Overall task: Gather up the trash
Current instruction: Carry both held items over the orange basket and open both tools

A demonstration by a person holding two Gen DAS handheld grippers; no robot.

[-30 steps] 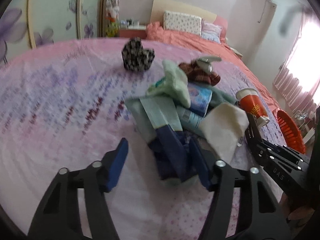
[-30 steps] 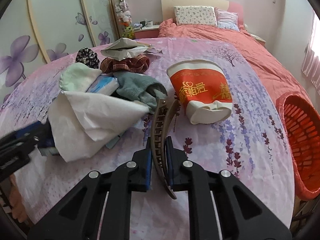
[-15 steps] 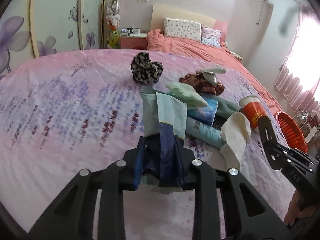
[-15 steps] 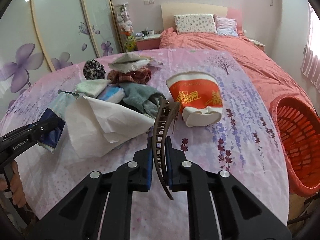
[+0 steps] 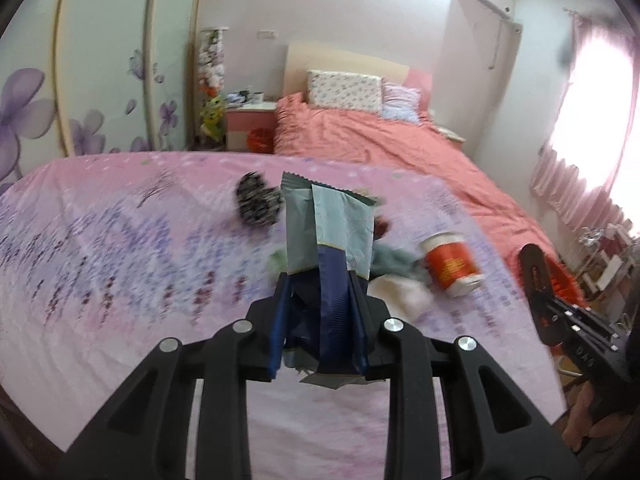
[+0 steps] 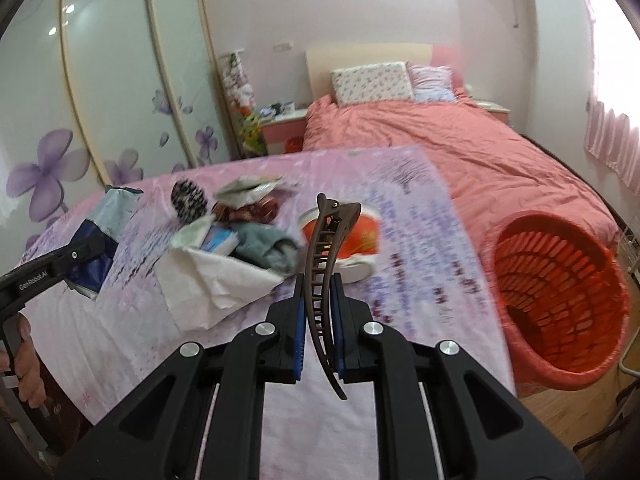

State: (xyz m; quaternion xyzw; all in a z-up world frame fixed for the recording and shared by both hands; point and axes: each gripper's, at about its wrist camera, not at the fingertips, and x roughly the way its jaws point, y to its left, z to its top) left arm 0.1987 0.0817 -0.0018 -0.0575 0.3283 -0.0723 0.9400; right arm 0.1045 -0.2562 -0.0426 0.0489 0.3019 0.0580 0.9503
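While the red slatted basket (image 6: 560, 300) stands beside the tabletop (image 6: 420, 216) as the likely bin, the left claw (image 5: 320, 320) is clamped on a light, crinkly foil wrapper (image 5: 328, 232), held by its dark lower end above the cloth. Such film looks slippery, so gripping across the flat width seems safest. Smallest, a stiff brown hair clip (image 6: 326, 264) is pinched mid-spine in the right claw (image 6: 318, 336), probably brittle at its teeth.

Coral-covered bed (image 6: 440, 140), floral wardrobe doors (image 6: 120, 92), pink-curtained bright window (image 5: 592, 120)
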